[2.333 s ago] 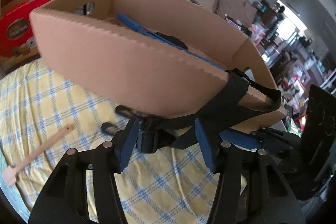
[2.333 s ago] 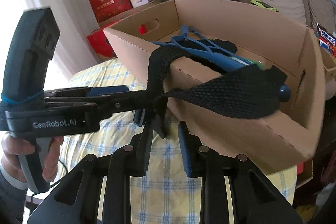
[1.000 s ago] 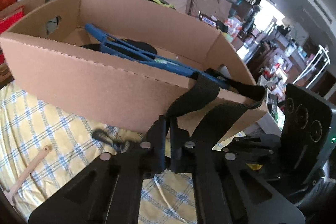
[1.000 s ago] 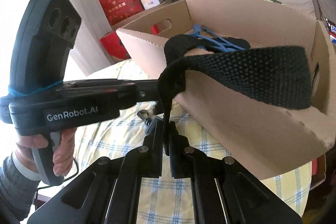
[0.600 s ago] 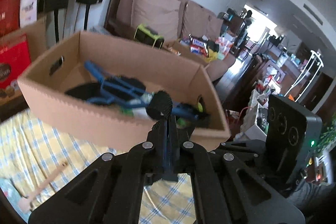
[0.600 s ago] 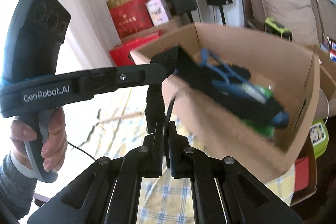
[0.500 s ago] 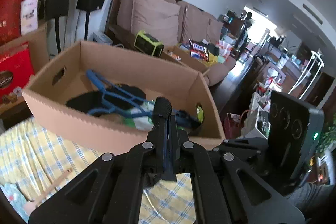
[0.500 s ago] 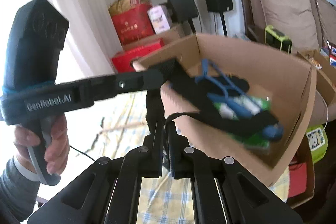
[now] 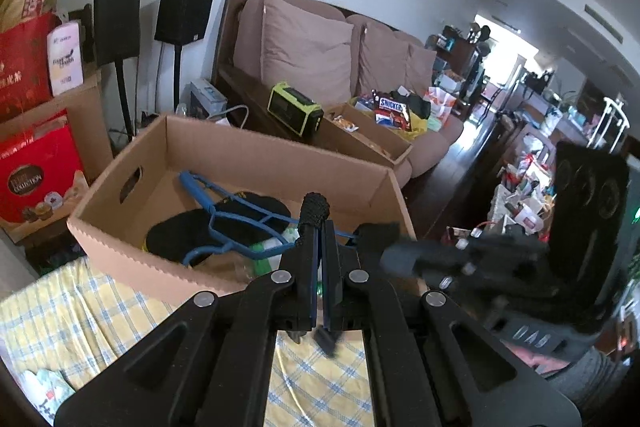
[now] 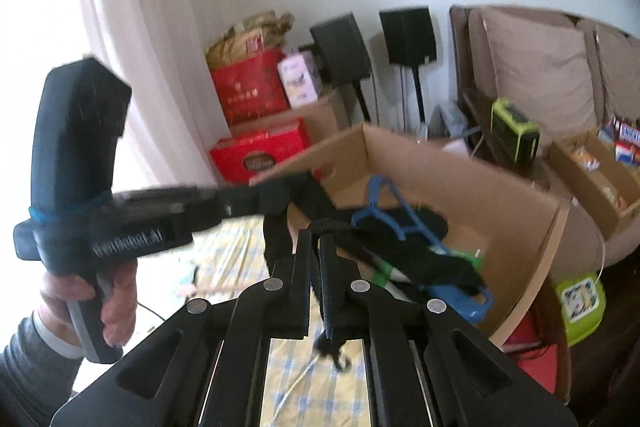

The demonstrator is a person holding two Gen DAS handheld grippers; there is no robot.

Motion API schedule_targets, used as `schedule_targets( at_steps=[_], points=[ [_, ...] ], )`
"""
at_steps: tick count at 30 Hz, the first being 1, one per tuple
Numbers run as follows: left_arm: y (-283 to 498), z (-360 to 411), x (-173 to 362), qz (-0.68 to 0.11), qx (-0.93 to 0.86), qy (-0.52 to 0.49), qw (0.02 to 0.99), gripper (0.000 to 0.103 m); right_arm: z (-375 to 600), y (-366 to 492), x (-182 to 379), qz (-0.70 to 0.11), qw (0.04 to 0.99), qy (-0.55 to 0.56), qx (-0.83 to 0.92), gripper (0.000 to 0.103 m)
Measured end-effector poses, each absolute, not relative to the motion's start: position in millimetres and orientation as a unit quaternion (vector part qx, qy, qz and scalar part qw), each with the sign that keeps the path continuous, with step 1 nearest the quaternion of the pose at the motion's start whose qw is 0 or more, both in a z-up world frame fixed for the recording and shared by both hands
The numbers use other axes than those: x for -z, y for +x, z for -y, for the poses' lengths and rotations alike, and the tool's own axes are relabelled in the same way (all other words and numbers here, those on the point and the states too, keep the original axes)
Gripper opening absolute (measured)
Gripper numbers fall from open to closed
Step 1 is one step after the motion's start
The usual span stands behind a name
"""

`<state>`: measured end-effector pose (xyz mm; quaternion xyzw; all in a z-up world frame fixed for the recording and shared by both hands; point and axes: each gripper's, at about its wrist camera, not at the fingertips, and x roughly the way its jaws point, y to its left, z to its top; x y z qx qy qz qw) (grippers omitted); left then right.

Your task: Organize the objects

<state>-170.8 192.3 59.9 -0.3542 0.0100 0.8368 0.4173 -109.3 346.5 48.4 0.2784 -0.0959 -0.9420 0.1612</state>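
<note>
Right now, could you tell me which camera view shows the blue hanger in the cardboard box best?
The left wrist view: the blue hanger lies sharp and mostly unobstructed inside the cardboard box. The right wrist view is motion-blurred, and the black strap covers part of it.

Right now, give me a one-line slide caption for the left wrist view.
Left gripper shut on a black webbing strap above an open cardboard box holding a blue hanger, in a cluttered living room.

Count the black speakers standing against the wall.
2. The left speaker stands beside the red boxes; the right speaker stands next to the sofa. Others may be hidden.
</note>
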Motion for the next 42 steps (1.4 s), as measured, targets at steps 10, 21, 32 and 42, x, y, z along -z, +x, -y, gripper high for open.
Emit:
schedule_targets(
  at_steps=[10,21,32,42],
  points=[
    [-192.4,-214.1,-97.0,-0.010,-0.847,-0.340,0.408,0.001,-374.0,-133.6,-120.2,0.076,0.123,0.244,0.959,0.003],
    [-189.0,-222.2,-78.0,-0.026,-0.844,-0.351,0.405,0.001,-392.6,-128.6,-31.2,0.090,0.109,0.376,0.916,0.007],
    [-181.3,-213.7,-53.8,-0.014,-0.836,-0.368,0.408,0.001,-408.4,-103.1,10.9,0.168,0.117,0.412,0.888,0.045],
    [-177.8,-216.2,-45.9,-0.018,-0.831,-0.376,0.409,0.001,-384.8,-117.5,26.8,0.157,0.133,0.427,0.880,0.022]
  ],
)
